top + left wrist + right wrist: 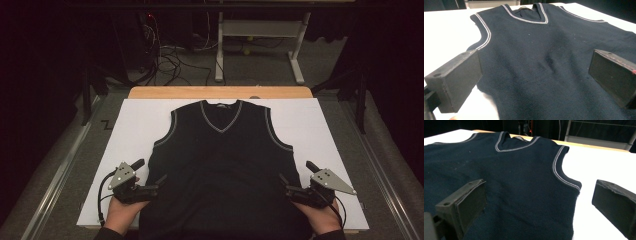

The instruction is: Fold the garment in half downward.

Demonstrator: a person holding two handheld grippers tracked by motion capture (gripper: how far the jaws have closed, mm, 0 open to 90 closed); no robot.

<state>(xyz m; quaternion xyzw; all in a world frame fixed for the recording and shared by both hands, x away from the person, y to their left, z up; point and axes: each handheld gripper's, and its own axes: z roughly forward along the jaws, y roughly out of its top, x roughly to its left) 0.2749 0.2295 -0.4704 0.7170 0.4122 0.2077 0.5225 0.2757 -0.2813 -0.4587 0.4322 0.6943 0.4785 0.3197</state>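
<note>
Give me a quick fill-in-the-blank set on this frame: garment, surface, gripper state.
1. The dark sleeveless vest has a ____-shaped neckline with pale trim.
2. The vest lies flat on a ____ sheet over the wooden table.
3. The fingers of the left gripper and the right gripper stand ____, holding nothing.
4. Each gripper sits at one side of the vest, near its ____ end.

Missing words: V; white; open; lower

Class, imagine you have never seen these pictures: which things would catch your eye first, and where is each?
First, the dark sleeveless vest with pale trim at its V-neck and armholes, spread flat on the white sheet covering the table. Next, the two hand-held tools at its lower sides: the left gripper and the right gripper, each with jaws apart astride a side edge of the vest.
</note>
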